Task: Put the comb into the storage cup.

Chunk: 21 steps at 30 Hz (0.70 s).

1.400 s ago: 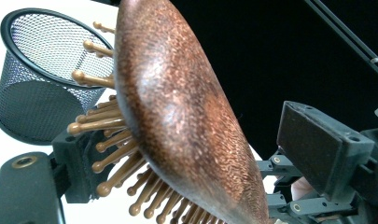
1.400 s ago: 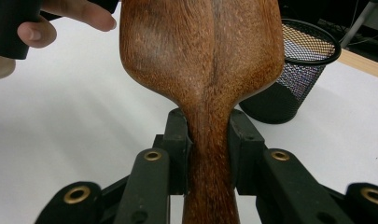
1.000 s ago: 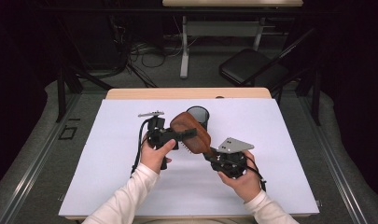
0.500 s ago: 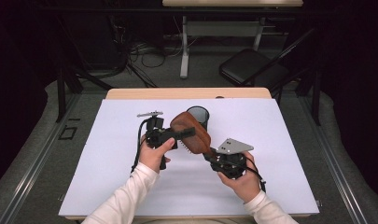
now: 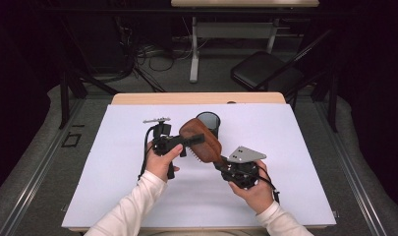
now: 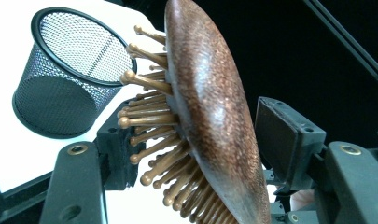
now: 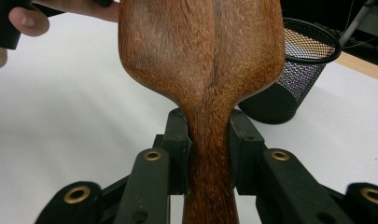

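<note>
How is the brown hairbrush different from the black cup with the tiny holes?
The hairbrush is solid brown wood with pegs; the mesh cup is black see-through wire. The hairbrush is held up off the table, tilted; the mesh cup stands upright on it. The hairbrush is long with a handle; the mesh cup is round and hollow.

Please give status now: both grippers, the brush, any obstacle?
Right gripper shut on brown wooden hairbrush handle. Left gripper closing around its head. Black mesh cup close behind.
</note>
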Tool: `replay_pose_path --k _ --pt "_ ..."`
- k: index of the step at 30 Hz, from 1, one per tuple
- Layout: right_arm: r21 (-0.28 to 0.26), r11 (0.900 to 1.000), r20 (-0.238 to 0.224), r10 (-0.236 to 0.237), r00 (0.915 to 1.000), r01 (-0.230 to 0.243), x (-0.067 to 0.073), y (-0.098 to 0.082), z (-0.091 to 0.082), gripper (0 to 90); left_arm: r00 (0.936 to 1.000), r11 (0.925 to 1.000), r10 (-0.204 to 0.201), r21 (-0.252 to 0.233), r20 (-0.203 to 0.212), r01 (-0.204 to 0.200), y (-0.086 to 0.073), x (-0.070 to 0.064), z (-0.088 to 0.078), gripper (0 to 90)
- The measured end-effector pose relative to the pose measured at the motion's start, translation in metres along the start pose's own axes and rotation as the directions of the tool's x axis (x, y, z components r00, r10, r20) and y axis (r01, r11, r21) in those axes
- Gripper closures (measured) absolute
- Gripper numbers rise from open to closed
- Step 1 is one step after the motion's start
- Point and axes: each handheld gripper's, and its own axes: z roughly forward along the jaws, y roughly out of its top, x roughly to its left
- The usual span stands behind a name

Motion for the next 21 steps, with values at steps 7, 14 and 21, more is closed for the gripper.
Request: replay_pose_path --k 7,14,21 --pt "-0.003 1.000 0.001 0.002 1.0000 -0.002 -0.0003 -0.0006 0.0005 72.4 1.0000 0.9999 -0.003 -0.011 0.006 0.003 -0.0006 0.0002 -0.0003 36.6" --pt "0.000 1.000 0.000 0.004 1.0000 -0.004 -0.0006 -0.0017 0.0022 72.4 0.9986 0.9988 -0.042 -0.025 0.032 0.042 -0.0005 0.0022 -0.0016 39.9" --pt "0.004 1.000 -0.002 0.003 1.0000 -0.003 -0.0005 -0.0030 0.0043 72.5 0.9967 0.9973 -0.066 -0.031 0.047 0.067 -0.0003 0.0028 -0.0024 42.7"
